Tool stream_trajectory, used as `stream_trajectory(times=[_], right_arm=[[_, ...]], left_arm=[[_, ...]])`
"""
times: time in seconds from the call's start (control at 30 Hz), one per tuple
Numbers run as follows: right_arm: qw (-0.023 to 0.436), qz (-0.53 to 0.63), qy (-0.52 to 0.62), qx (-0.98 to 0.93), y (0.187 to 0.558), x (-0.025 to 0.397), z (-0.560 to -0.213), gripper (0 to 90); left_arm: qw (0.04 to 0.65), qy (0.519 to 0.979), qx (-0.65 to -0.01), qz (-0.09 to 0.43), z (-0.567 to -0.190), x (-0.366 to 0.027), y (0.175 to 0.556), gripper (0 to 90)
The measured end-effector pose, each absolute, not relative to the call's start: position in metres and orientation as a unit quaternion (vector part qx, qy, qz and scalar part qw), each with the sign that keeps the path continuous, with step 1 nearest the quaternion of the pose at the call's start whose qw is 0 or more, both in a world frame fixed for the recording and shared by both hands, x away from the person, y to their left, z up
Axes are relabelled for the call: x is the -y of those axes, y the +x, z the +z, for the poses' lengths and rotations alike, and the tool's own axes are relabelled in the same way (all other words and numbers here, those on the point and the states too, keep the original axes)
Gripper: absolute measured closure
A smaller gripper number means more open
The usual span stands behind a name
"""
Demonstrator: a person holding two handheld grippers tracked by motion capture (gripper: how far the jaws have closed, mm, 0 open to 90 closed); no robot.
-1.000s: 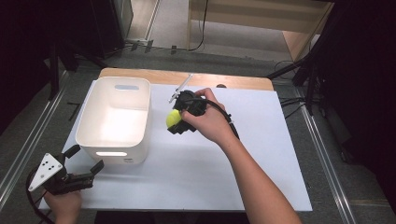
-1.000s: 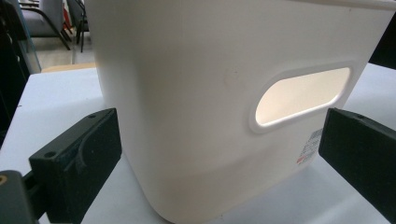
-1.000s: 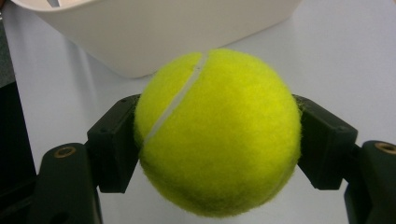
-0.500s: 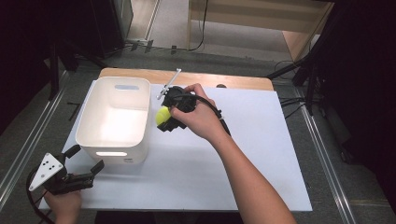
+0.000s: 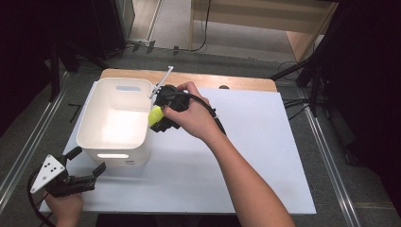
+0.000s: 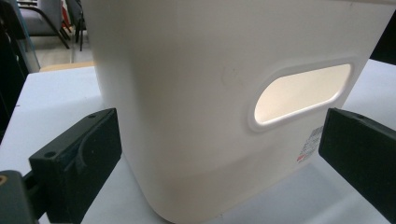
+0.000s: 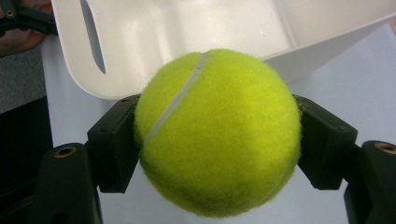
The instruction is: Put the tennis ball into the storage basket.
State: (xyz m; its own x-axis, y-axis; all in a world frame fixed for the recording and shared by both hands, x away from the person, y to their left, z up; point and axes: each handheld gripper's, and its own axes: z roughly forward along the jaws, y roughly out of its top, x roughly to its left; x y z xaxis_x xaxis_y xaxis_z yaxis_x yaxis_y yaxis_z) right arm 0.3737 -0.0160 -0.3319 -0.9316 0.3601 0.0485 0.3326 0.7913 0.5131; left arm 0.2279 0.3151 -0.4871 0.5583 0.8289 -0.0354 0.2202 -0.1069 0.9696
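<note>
Tennis ball (image 5: 155,115) in right claw (image 5: 158,117), now nearer white bin (image 5: 115,142).

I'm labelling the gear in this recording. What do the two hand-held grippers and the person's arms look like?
Both are black with blocky two-piece jaws. The left hand-held gripper carries a grey three-cornered plate with dark dots; the right hand-held gripper trails a black cable along the forearm. Both arms are bare, no sleeves visible.

Right hand-held gripper (image 5: 161,115) moved left, tennis ball (image 5: 155,115) now at white bin's (image 5: 115,140) right rim — closer than before
</note>
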Motion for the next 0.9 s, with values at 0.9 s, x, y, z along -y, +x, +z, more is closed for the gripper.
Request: stream_trajectory(times=[0.9], right_arm=[[0.024,0.273,0.158,-0.949,0.370,-0.014,-0.320,24.0]], left_arm=[[0.550,0.691,-0.379,0.277,-0.487,-0.315,0.228,0.0]])
